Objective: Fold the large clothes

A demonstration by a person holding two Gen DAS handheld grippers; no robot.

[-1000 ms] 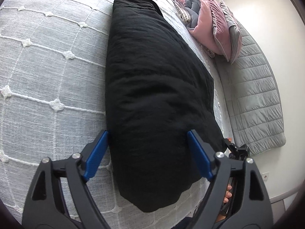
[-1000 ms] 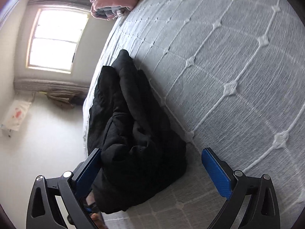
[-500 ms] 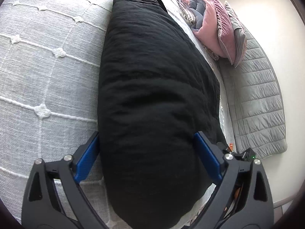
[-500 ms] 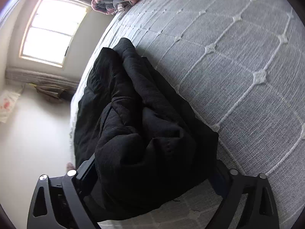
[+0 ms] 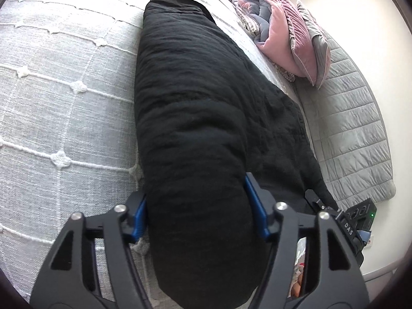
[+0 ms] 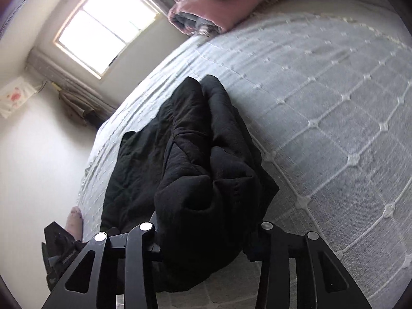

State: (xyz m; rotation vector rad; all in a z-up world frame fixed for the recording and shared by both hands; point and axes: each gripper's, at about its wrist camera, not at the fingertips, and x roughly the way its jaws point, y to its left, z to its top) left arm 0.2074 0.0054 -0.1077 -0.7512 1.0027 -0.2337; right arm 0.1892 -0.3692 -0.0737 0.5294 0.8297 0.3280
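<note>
A bulky black garment (image 5: pixel 206 118) lies rolled lengthwise on a grey quilted bedspread (image 5: pixel 59 103), near the bed's edge. The left gripper (image 5: pixel 197 206) has just been closing and pinches the roll's near end between blue pads. The right gripper (image 6: pixel 206 234) has also been closing and clamps a bunched end (image 6: pixel 211 193). Pink bedding (image 5: pixel 280 33) lies farther up the bed, a grey mat (image 5: pixel 352 128) alongside.

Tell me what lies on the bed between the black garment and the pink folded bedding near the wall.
Only bare grey bedspread separates the black garment from the pink bedding; the left wrist view shows it, and the right wrist view agrees.
</note>
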